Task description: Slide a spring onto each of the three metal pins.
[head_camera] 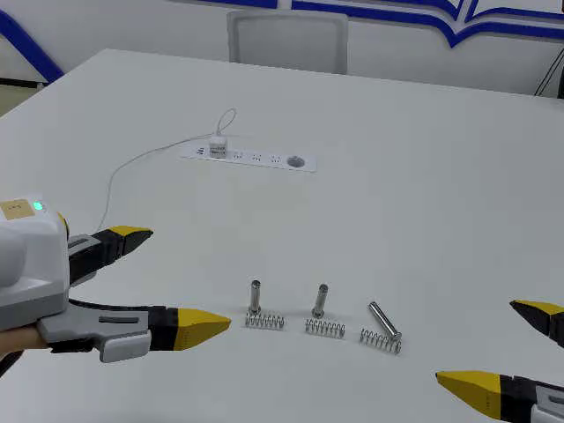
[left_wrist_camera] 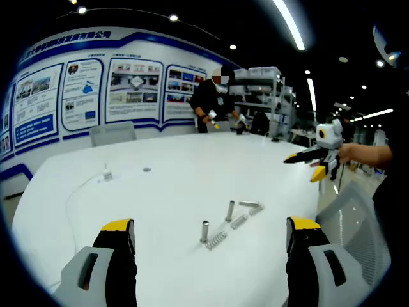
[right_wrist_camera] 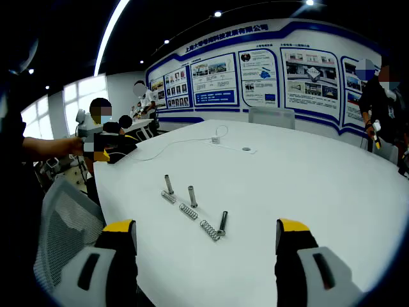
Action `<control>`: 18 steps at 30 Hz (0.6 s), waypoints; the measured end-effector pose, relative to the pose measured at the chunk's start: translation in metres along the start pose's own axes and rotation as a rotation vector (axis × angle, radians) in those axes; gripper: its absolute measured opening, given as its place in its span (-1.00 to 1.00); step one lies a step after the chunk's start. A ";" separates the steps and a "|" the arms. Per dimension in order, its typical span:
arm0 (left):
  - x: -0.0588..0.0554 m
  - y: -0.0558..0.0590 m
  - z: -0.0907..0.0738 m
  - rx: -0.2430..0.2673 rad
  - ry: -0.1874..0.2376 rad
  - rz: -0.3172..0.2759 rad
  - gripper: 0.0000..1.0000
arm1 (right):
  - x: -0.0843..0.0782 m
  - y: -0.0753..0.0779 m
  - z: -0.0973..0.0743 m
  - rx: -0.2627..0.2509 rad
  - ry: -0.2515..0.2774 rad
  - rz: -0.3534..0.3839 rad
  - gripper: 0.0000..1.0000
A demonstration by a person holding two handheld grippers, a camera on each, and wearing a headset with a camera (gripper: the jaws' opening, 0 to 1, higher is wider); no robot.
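Looking down at a white table (head_camera: 423, 194) here. Got three metal pins in a row near the front edge: left pin (head_camera: 255, 297) and middle pin (head_camera: 321, 300) standing upright, right pin (head_camera: 383, 320) lying on its side at an angle. Got a spring just in front of each one too: left spring (head_camera: 264, 322), middle spring (head_camera: 325, 329) and right spring (head_camera: 381, 341), all lying flat on the table right at the foot of the pins. Touching or not, can't tell. Not seeing any spring on a pin yet.

Holding the left gripper (head_camera: 172, 280) with the jaws spread wide, gripping nothing, near the left pin on its left side. Same deal with the right gripper (head_camera: 493, 345): jaws well apart, gripping nothing, off to the right of the right pin in the lower corner of the head view.

Further back, spotting a white power strip (head_camera: 256, 158) flat on the table, with a small white plug (head_camera: 218, 146) at its left end and a thin cable (head_camera: 123, 167) trailing off to the left. Past the far edge, a grey chair (head_camera: 286, 40).
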State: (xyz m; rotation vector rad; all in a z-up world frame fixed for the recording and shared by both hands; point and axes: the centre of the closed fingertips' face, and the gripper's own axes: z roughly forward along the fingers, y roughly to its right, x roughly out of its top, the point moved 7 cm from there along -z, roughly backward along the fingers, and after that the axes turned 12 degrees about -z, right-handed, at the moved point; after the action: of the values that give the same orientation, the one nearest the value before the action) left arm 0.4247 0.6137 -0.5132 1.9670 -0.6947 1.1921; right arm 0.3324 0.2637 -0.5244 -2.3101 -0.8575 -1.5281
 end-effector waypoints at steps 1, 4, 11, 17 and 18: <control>0.000 0.000 0.000 0.000 -0.001 0.000 1.00 | 0.000 0.000 0.000 0.001 0.000 0.000 0.82; 0.000 0.000 0.001 -0.001 0.000 -0.002 1.00 | 0.000 0.000 0.001 -0.001 0.000 0.001 0.81; 0.000 0.000 0.002 -0.003 -0.002 -0.002 1.00 | 0.000 -0.001 0.001 0.002 -0.002 0.001 0.81; -0.002 -0.001 0.002 -0.002 -0.010 -0.003 1.00 | -0.001 -0.002 0.002 0.007 -0.005 0.003 0.81; -0.002 -0.001 0.002 -0.002 -0.010 -0.003 1.00 | -0.001 -0.003 0.002 0.009 -0.006 0.002 0.81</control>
State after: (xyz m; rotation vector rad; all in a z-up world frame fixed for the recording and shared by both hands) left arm 0.4250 0.6128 -0.5160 1.9728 -0.6975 1.1798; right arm 0.3322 0.2666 -0.5267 -2.3103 -0.8617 -1.5144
